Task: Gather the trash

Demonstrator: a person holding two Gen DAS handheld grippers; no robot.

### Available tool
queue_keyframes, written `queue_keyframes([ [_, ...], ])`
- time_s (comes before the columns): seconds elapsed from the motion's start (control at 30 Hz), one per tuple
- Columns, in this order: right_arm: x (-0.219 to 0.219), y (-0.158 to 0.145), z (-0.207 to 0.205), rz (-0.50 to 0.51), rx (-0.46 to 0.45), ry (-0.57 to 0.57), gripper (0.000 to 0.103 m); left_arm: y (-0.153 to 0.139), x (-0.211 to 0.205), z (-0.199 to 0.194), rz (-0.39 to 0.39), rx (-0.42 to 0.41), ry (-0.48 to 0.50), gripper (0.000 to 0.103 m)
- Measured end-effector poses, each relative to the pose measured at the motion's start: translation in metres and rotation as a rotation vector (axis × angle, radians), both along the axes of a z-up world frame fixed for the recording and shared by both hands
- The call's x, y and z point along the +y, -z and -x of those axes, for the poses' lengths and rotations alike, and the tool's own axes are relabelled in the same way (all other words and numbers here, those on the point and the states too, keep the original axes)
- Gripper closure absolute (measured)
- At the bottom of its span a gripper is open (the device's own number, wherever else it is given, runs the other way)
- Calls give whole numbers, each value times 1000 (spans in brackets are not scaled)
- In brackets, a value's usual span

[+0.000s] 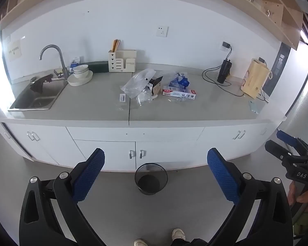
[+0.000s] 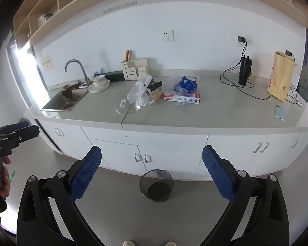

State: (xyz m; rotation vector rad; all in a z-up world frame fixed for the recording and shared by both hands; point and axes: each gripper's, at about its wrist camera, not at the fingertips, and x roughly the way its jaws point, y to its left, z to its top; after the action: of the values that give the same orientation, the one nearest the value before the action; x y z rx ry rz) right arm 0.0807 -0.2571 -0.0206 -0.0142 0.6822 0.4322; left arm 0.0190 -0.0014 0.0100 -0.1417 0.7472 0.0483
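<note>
Trash lies mid-counter: a clear plastic bag, a small open cardboard box, a blue wrapper, a flat red-and-white box and a small label. A black mesh bin stands on the floor below. My left gripper and right gripper are open and empty, held well back from the counter, above the floor.
The grey counter has a sink with tap, stacked bowls, a utensil holder, a black flask with cable, a yellow bag and a phone. White cabinets stand below.
</note>
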Motion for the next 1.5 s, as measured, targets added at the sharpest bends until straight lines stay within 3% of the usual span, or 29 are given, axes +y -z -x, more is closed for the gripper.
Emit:
queue_keyframes([
  [0.13, -3, 1, -3, -2, 7, 3, 3, -1, -8, -5, -56, 9, 7, 6],
  [0.5, -9, -2, -15, -6, -6, 6, 3, -8, -15, -13, -32, -24, -1, 6],
  [0.87, -33, -2, -37, -8, -20, 29, 3, -4, -23, -34, -31, 5, -47, 6],
  [1.03, -44, -10, -46, -23, -69, 25, 3, -8, -32, -48, -52, 3, -59, 6],
  [1.5, -88, -11, -87, -34, -49, -22, 3, -14, -51, -80, -101, -16, -132, 6],
])
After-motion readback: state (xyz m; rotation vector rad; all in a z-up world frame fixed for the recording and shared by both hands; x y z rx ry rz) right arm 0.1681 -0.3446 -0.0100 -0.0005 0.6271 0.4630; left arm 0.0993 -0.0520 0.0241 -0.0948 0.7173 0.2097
